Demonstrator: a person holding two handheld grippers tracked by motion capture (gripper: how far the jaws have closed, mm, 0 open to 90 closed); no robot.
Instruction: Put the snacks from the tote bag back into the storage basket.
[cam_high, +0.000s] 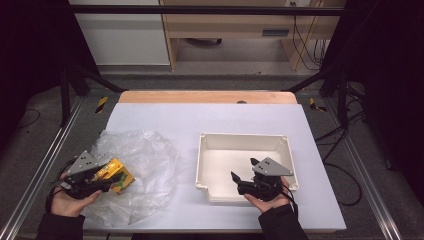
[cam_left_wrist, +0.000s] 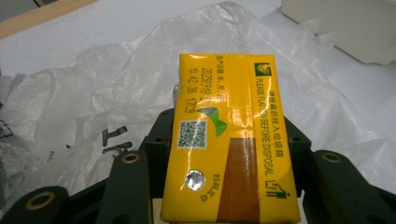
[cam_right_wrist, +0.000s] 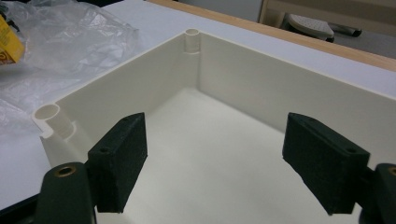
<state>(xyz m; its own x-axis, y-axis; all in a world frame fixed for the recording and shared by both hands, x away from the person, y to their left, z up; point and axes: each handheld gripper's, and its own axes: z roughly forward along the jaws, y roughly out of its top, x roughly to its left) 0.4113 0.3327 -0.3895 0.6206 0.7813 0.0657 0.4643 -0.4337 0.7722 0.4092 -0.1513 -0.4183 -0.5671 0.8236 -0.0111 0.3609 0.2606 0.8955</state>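
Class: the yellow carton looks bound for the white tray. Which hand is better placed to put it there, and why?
Left. The left gripper already grips the yellow carton over the plastic bag. The right gripper hovers open, holding nothing, over the white tray.

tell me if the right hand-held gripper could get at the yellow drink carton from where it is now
Probably not directly. The right hand-held gripper hangs open over the white plastic tray, while the yellow drink carton sits between the jaws of the left hand-held gripper over the clear plastic bag. The tray's left wall lies between them.
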